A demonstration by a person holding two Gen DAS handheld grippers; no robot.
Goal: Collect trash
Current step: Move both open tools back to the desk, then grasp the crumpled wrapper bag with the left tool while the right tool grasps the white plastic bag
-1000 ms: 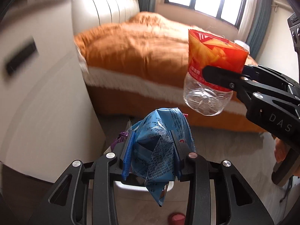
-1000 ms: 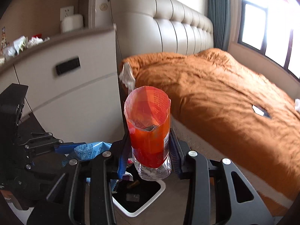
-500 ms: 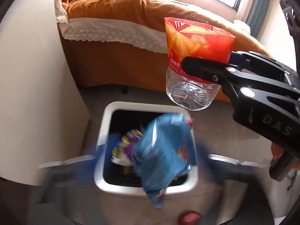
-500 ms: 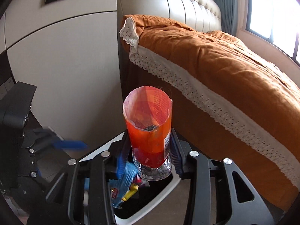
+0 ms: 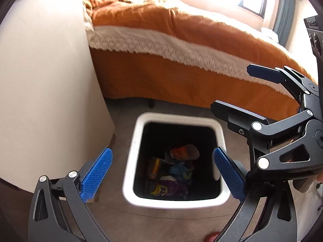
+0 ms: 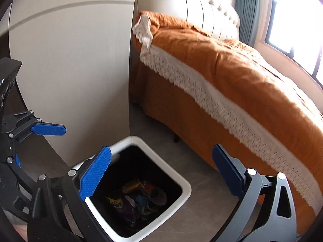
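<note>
A white-rimmed trash bin (image 5: 139, 133) stands on the floor below both grippers; it also shows in the right wrist view (image 6: 184, 183). Inside lie several pieces of trash: an orange-labelled bottle (image 5: 182, 152), a blue wrapper (image 5: 180, 170) and a purple packet (image 5: 171, 188). My left gripper (image 5: 161, 171) is open and empty above the bin. My right gripper (image 6: 161, 173) is open and empty above the bin too, and shows in the left wrist view (image 5: 240, 89) at the right.
A cream cabinet (image 5: 40, 80) stands close on the left of the bin. A bed with an orange cover and white lace trim (image 5: 191, 46) runs behind it. Grey floor (image 5: 121, 109) lies around the bin. A red object (image 5: 212, 237) lies at the bottom edge.
Both grippers have opened. The blue wrapper dropped from the left gripper and the orange-labelled bottle from the right gripper; both now lie in the bin. Both views tilted down toward the bin.
</note>
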